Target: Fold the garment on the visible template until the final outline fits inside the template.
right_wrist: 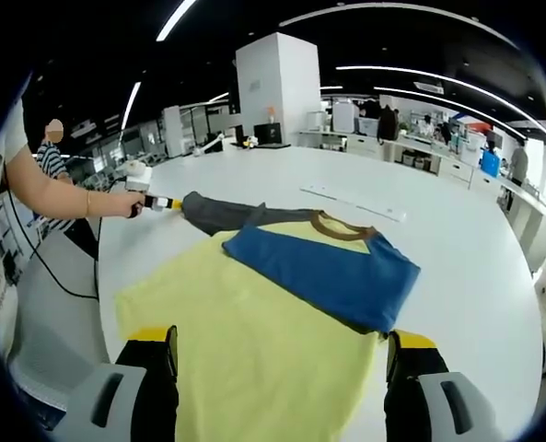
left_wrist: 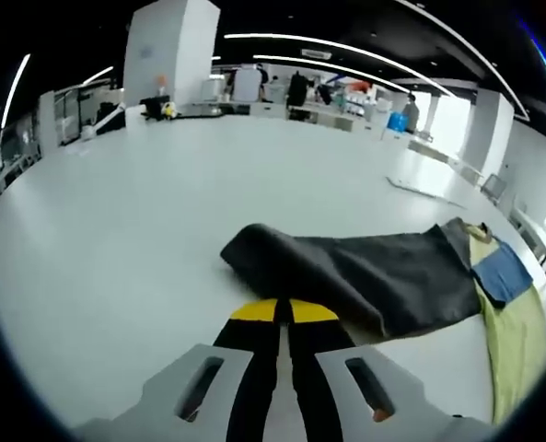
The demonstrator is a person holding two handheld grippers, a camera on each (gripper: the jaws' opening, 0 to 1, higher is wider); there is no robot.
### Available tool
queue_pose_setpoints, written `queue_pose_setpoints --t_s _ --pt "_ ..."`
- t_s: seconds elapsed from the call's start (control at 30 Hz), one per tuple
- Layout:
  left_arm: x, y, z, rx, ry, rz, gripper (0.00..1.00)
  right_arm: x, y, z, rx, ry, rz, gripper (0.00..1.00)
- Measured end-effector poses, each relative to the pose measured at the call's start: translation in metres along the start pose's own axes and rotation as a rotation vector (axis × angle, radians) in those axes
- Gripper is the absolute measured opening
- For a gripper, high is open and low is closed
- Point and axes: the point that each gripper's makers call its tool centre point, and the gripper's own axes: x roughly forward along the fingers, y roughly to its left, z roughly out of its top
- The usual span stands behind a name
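A yellow T-shirt [right_wrist: 254, 341] lies flat on the white table [right_wrist: 475, 276], with a brown collar [right_wrist: 342, 228]. Its blue sleeve [right_wrist: 319, 267] is folded across the chest. Its dark grey sleeve [right_wrist: 219, 214] stretches out toward the far left. In the left gripper view the grey sleeve [left_wrist: 355, 272] lies just ahead, with the yellow body [left_wrist: 516, 341] and blue sleeve [left_wrist: 503, 273] at the right. My left gripper [left_wrist: 284, 311] is shut, its yellow tips just short of the sleeve's edge; the left gripper [right_wrist: 162, 203] sits beside the sleeve's end. My right gripper [right_wrist: 282, 348] stands open above the shirt's hem.
A long white strip [right_wrist: 351, 203] lies on the table beyond the collar, and the same strip [left_wrist: 424, 190] shows in the left gripper view. A person's hand [right_wrist: 125, 204] and arm reach in from the left table edge. Desks, a pillar and people stand far behind.
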Motion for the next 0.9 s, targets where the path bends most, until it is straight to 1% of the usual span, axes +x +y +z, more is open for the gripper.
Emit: queue_pose_setpoints --t_s 0.03,0.1,0.13,0.17,0.2,0.27,0.47,0.57,0.67,0.8,0.9 --pt "-0.003 0.0 0.002 -0.01 -0.01 -0.007 0.0 0.0 0.001 0.001 0.001 -0.004 0.002 0.93" --pt "-0.008 0.002 0.005 0.001 -0.008 0.007 0.0 0.0 0.002 0.002 0.002 -0.009 0.003 0.93" --pt "-0.01 0.004 0.004 0.007 0.0 0.014 0.0 0.0 0.003 0.003 0.001 -0.011 0.005 0.93" --pt "-0.013 0.007 0.001 0.006 0.028 0.027 0.0 0.0 0.002 0.004 0.0 -0.014 0.007 0.93" --pt "-0.014 0.007 0.001 0.0 0.036 0.022 0.0 -0.001 0.003 0.004 -0.001 -0.014 0.008 0.93" --pt "-0.018 0.007 0.002 -0.008 0.034 0.006 0.0 -0.001 0.002 0.005 -0.008 -0.015 0.008 0.93" --pt "-0.029 0.017 0.003 0.034 0.035 0.027 0.0 -0.003 0.004 0.006 -0.011 -0.019 0.008 0.93" --pt "-0.031 0.027 0.007 0.06 0.025 0.058 0.0 -0.005 0.004 0.006 -0.009 -0.023 0.007 0.93" --pt "-0.032 0.034 0.006 0.085 0.041 0.082 0.0 -0.007 0.004 0.007 -0.01 -0.024 0.002 0.93" --pt "-0.032 0.041 0.007 0.079 0.042 0.096 0.0 -0.008 -0.001 0.006 -0.006 -0.022 -0.008 0.93" --pt "-0.03 0.044 0.005 0.096 0.046 0.104 0.0 -0.009 -0.003 0.005 -0.004 -0.022 -0.013 0.93"
